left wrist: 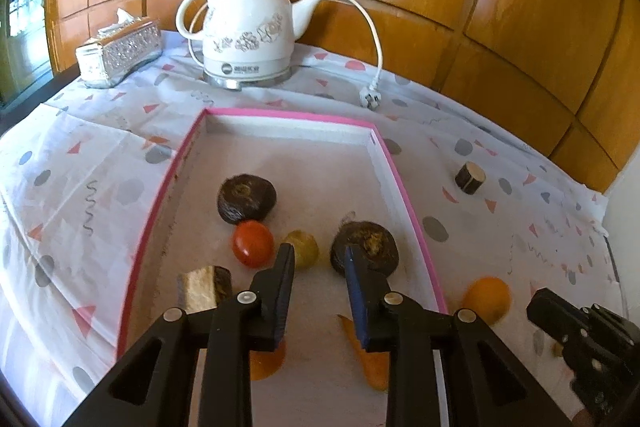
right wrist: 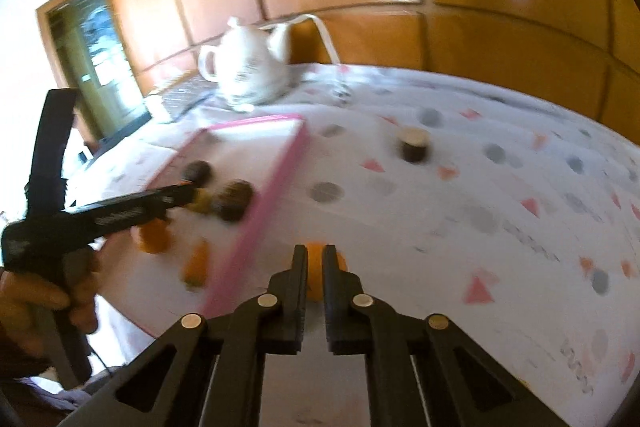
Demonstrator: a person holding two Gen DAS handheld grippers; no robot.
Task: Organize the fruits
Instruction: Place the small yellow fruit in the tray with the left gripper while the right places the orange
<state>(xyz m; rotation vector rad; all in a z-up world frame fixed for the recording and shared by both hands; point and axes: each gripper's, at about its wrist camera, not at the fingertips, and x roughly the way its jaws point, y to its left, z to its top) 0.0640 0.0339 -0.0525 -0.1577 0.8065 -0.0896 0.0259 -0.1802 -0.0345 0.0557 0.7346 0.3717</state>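
The left wrist view looks down into a pink-rimmed tray [left wrist: 404, 187] on a table [left wrist: 100, 163] covered with a patterned cloth. In the tray lie two dark round fruits [left wrist: 246, 197], [left wrist: 365, 242], a red tomato [left wrist: 253, 243], a yellowish fruit [left wrist: 304, 249], a cut brown-and-white piece [left wrist: 204, 287] and a carrot piece [left wrist: 372, 359]. The left tongs [left wrist: 320, 259] hang over the tray with a gap between the jaws and nothing held. An orange [left wrist: 486, 299] sits on the cloth just outside the tray's right rim, and a small dark cylinder [left wrist: 470, 177] stands farther out. Only this view shows the tissue box [left wrist: 120, 51] clearly, along with the plug [left wrist: 370, 101] of the white kettle [left wrist: 250, 31].

The right wrist view is blurred. Its right tongs [right wrist: 315, 255] are closed down with only a thin slit between the jaws; the orange [right wrist: 316, 267] lies on the cloth just beyond the tips, and whether they touch it cannot be told. Only this view shows a hand [right wrist: 32, 303] holding the left tongs' handle over the tray
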